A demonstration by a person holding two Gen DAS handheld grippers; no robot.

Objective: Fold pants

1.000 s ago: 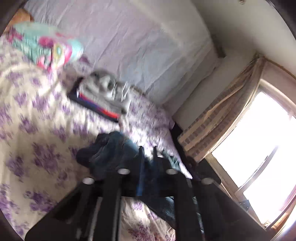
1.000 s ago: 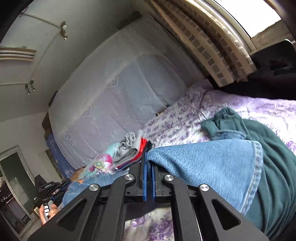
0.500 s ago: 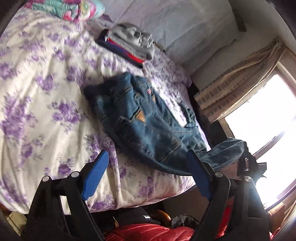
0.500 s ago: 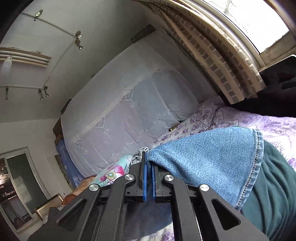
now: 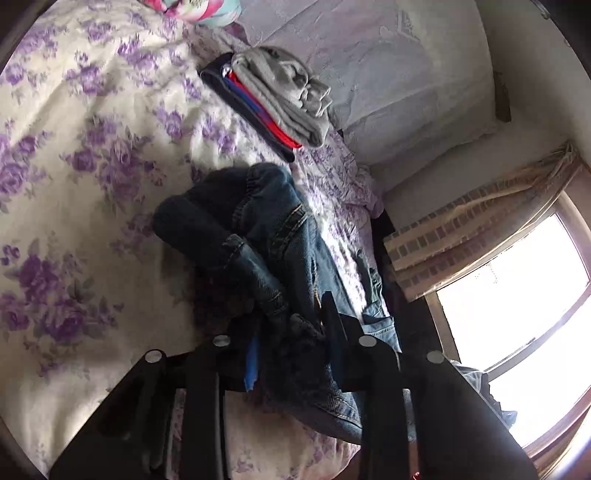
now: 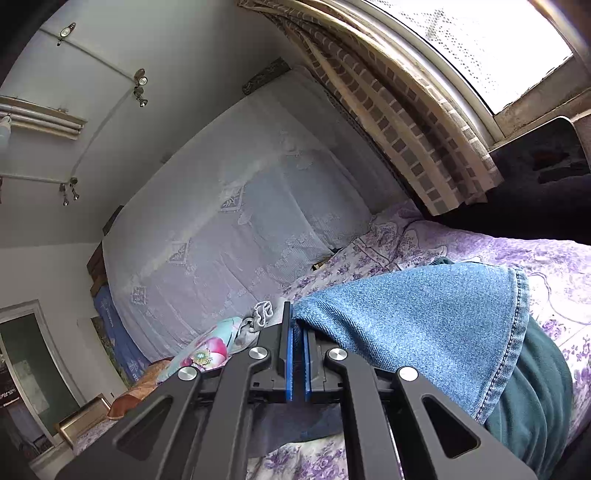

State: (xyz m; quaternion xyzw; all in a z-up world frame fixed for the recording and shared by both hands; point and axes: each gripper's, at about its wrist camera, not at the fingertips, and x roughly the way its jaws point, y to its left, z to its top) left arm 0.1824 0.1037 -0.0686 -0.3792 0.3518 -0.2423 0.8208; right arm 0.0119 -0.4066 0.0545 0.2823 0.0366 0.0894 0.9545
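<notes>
Dark blue jeans (image 5: 280, 236) lie bunched on the floral bedspread (image 5: 74, 184). My left gripper (image 5: 291, 343) is low over the bed's near edge. Its jaws are closing, and a thick wad of the jeans' denim fills the gap and touches both pads. In the right wrist view a lighter blue leg of the jeans (image 6: 424, 325) drapes to the right. My right gripper (image 6: 297, 328) is shut on that leg's corner and holds it above the bed.
A stack of folded clothes (image 5: 280, 103) sits further up the bed, with a colourful pillow (image 5: 192, 9) beyond it. A dark green cloth (image 6: 535, 387) lies under the held leg. A bright window (image 5: 517, 295) with a checked curtain (image 5: 461, 229) is on the right.
Half a second ago the left jaws stood wide open above the flat jeans. Now they have dropped and closed around bunched denim. The right gripper kept its hold and shifted slightly.
</notes>
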